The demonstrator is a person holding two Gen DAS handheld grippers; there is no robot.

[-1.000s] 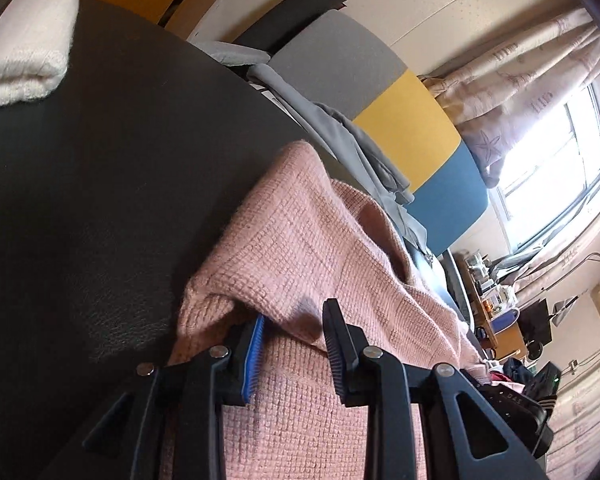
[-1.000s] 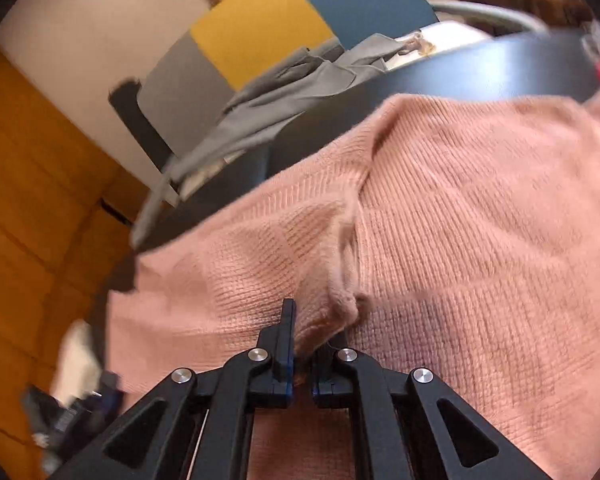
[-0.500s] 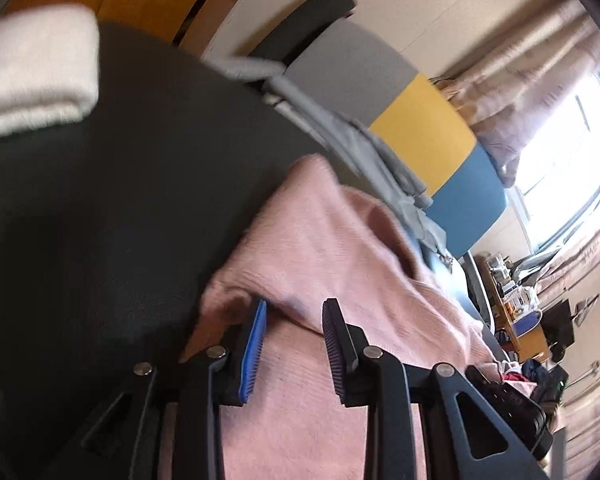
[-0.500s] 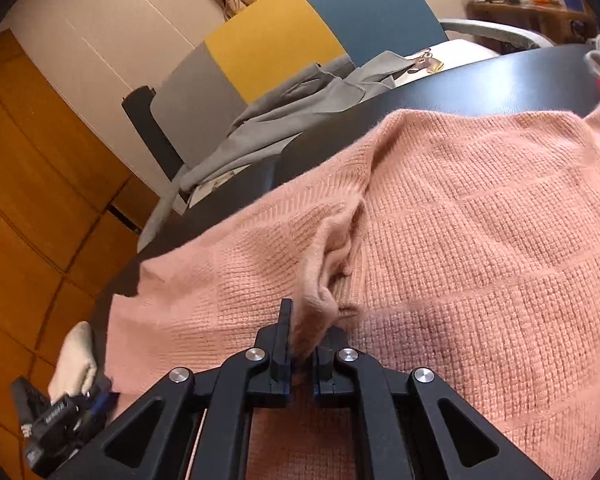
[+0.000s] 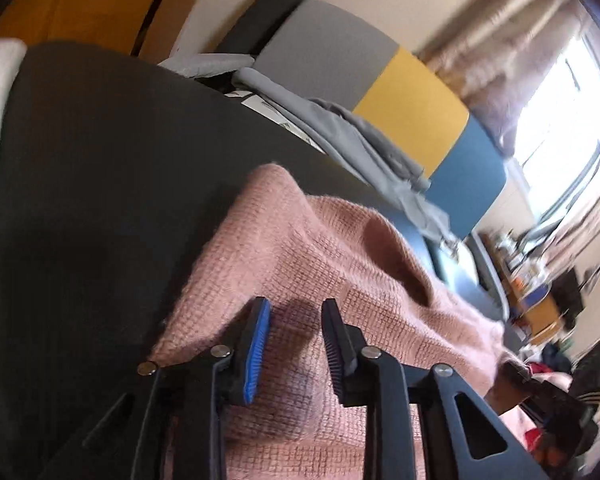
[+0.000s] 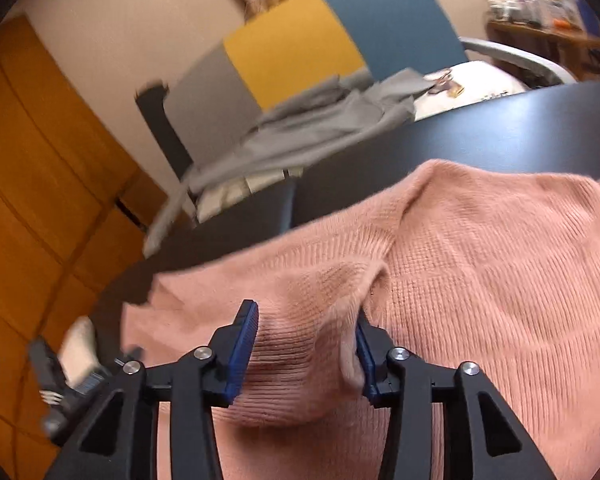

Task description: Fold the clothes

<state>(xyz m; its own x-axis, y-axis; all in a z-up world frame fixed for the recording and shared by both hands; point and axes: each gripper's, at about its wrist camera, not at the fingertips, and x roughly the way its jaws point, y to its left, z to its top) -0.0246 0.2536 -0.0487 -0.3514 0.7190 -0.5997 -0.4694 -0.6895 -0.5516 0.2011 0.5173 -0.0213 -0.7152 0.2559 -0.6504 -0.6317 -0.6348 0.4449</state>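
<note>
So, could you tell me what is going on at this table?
A person holding two grippers is folding a pink knit sweater on a dark table. The jaws of the left gripper are closing over the sweater's edge, not yet pinching it. The right gripper has its jaws apart with a bunched fold between them.

both wrist views: close, angled down | shared: pink sweater (image 5: 300, 248)
</note>
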